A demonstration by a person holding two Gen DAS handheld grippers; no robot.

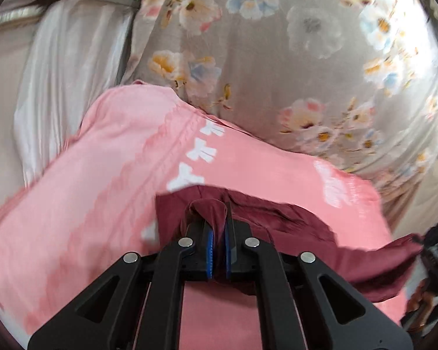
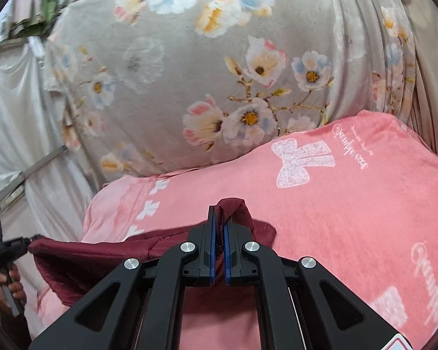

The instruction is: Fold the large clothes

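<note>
A dark red garment (image 1: 292, 227) hangs stretched between my two grippers above a pink blanket (image 1: 102, 175). My left gripper (image 1: 217, 218) is shut on a bunched edge of the cloth, which pokes up between the blue pads. In the right wrist view my right gripper (image 2: 219, 218) is shut on another edge of the dark red garment (image 2: 102, 256), which runs off to the left. There the left gripper (image 2: 5, 250) shows at the cloth's far end, with a hand (image 2: 13, 285) on its handle.
The pink blanket (image 2: 350, 204) with white bows covers the bed under both grippers. Behind it rises a grey flowered quilt (image 2: 204, 73). White curtain cloth (image 2: 14, 116) and a grey strap (image 2: 29, 172) hang at the left.
</note>
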